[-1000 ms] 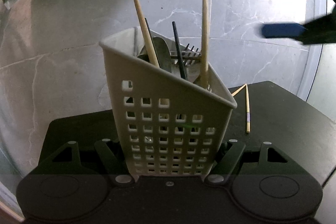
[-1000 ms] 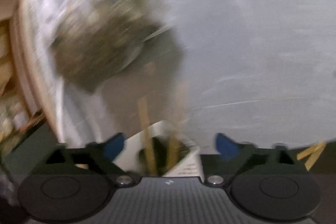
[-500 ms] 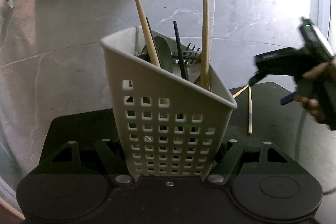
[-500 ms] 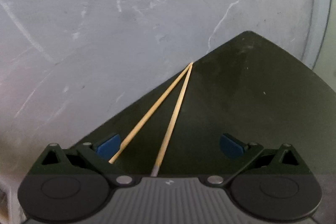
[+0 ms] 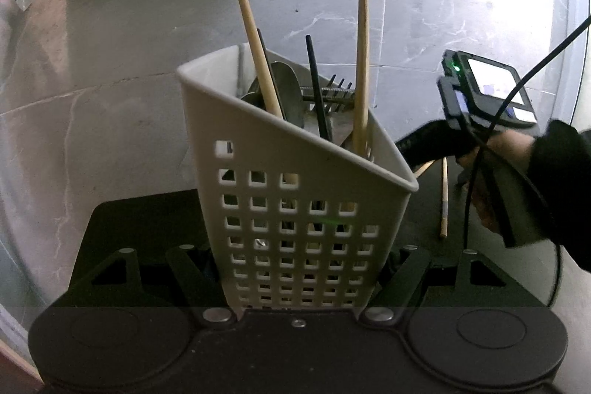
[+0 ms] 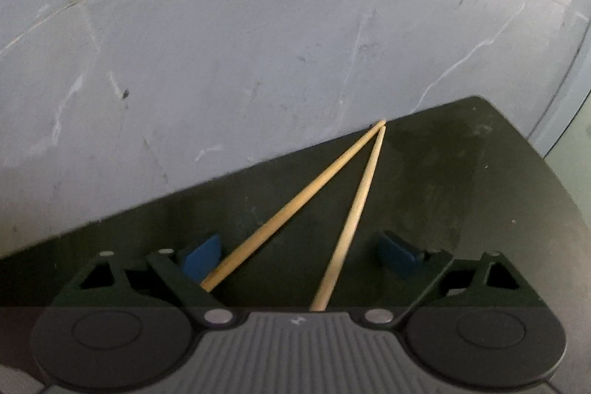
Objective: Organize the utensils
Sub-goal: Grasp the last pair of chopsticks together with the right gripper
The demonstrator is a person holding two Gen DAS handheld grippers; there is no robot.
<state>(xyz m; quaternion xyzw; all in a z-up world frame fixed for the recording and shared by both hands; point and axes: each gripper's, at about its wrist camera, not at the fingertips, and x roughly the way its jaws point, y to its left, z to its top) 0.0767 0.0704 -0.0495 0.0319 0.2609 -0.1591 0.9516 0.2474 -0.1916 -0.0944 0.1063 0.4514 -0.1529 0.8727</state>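
The left tongs (image 5: 299, 268) were clamped on the base of the white perforated caddy (image 5: 295, 194), holding it upright on the dark bench (image 5: 140, 220), presumably so it would not tip as utensils went in. Inside stood two wooden chopsticks (image 5: 360, 61), a black pair (image 5: 317, 87), a spoon (image 5: 284, 95) and a fork (image 5: 332, 93).

The right tongs (image 6: 301, 252) hung just above the bench with their jaws closing, the blue pads not yet pressing anything. Two loose chopsticks (image 6: 314, 187) lay between them, fanned out in a V with the far tips meeting at the bench's edge. They were probably the next to be gathered. Beyond the bench lay the grey marble floor (image 6: 258, 43).
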